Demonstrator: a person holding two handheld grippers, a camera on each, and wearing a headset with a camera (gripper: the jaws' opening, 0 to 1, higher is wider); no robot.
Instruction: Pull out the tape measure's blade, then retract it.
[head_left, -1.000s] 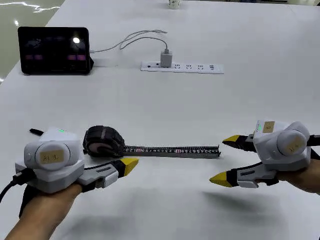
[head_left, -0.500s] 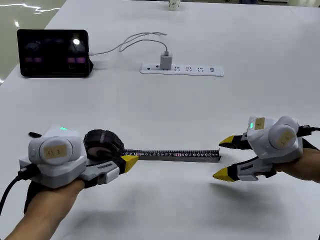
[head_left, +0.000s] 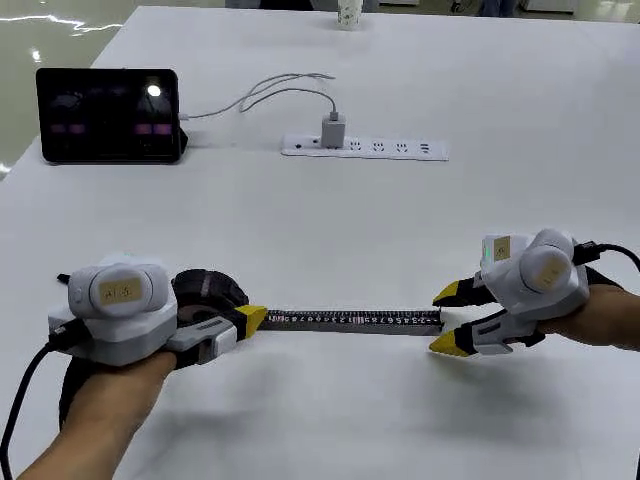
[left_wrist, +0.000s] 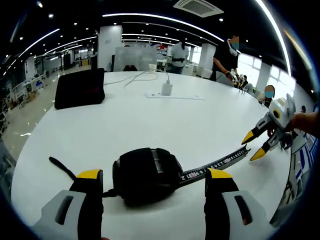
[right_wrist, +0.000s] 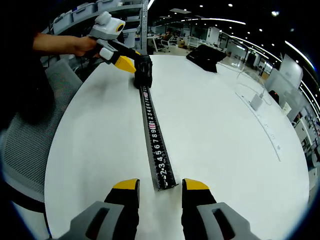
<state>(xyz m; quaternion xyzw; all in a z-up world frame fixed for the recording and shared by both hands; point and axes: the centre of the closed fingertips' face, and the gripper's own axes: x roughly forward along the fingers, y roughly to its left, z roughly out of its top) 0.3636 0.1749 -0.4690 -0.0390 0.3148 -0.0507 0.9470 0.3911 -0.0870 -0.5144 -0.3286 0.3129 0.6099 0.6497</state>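
Stretching across most of the head view, the white table (head_left: 330, 230) carries a dark tablet (head_left: 108, 115), a white power strip (head_left: 365, 149) with a charger (head_left: 333, 130) plugged in and its cable (head_left: 260, 90) looping toward the tablet, and a cup (head_left: 348, 12) at the far edge. The left gripper view shows an open office with long ceiling light strips and people standing behind the table.

The black tape measure case (left_wrist: 147, 175) sits on the table between the left gripper's (left_wrist: 154, 176) parted jaws, with a gap on each side. Its blade (head_left: 355, 320) lies flat, running out to the right gripper (head_left: 443, 321).

A second ago the right gripper was just off the blade's end, spread wider. Now its yellow tips flank that end, closer together but not clamped. The blade's drawn-out length looks unchanged.
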